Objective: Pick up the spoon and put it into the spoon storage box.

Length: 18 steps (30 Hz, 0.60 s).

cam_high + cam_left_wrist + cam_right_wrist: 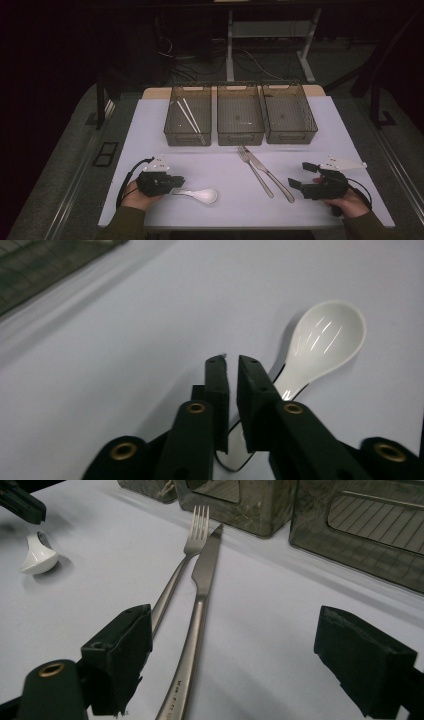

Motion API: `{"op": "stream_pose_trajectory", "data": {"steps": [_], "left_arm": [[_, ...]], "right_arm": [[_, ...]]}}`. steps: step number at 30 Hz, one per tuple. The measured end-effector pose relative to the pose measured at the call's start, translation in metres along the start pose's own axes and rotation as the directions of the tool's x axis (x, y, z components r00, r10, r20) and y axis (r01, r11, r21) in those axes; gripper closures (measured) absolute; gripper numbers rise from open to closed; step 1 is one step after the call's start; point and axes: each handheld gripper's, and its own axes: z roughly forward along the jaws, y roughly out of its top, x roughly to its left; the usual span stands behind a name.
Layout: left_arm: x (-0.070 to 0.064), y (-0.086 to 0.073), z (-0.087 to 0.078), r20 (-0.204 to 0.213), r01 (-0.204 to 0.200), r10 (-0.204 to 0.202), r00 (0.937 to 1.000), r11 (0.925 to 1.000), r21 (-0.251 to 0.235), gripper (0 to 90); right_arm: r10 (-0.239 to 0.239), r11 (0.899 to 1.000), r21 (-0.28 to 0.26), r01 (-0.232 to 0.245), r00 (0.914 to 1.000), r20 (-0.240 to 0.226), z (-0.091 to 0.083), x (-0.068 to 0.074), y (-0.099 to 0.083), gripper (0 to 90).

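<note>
Small engraved mark on knife (192, 630) handle, unreadable

the left gripper (232, 372) hides the white spoon's (320, 347) handle end.

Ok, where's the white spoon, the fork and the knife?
white spoon (206, 195), high view, on its bowl.
fork (197, 526), right gripper view, on its tines.
knife (206, 565), right gripper view, on its blade.

White glossy soup spoon (320, 342), lying flat on the white table; bowl up, handle between closed black jaws
</note>
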Motion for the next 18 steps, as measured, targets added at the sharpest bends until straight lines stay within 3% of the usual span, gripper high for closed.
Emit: {"op": "stream_pose_trajectory", "data": {"steps": [4, 9, 18], "left_arm": [[-0.005, 0.006, 0.000, 0.012, 0.011, -0.010, 0.9999, 0.9989, -0.046, 69.8], [-0.013, 0.018, 0.004, 0.038, -0.005, 0.008, 0.9993, 0.9963, -0.086, 58.8], [-0.020, 0.042, 0.020, 0.109, -0.036, 0.045, 0.9930, 0.9960, -0.082, 43.0]], "right_arm": [[-0.001, 1.000, -0.004, 0.001, 1.0000, 0.000, 0.000, 0.000, 0.000, 15.6], [0.002, 1.000, -0.008, -0.002, 1.0000, 0.003, -0.001, -0.001, 0.000, 15.6], [-0.005, 1.000, -0.015, 0.005, 1.0000, -0.005, 0.001, 0.000, 0.001, 15.6]]}}
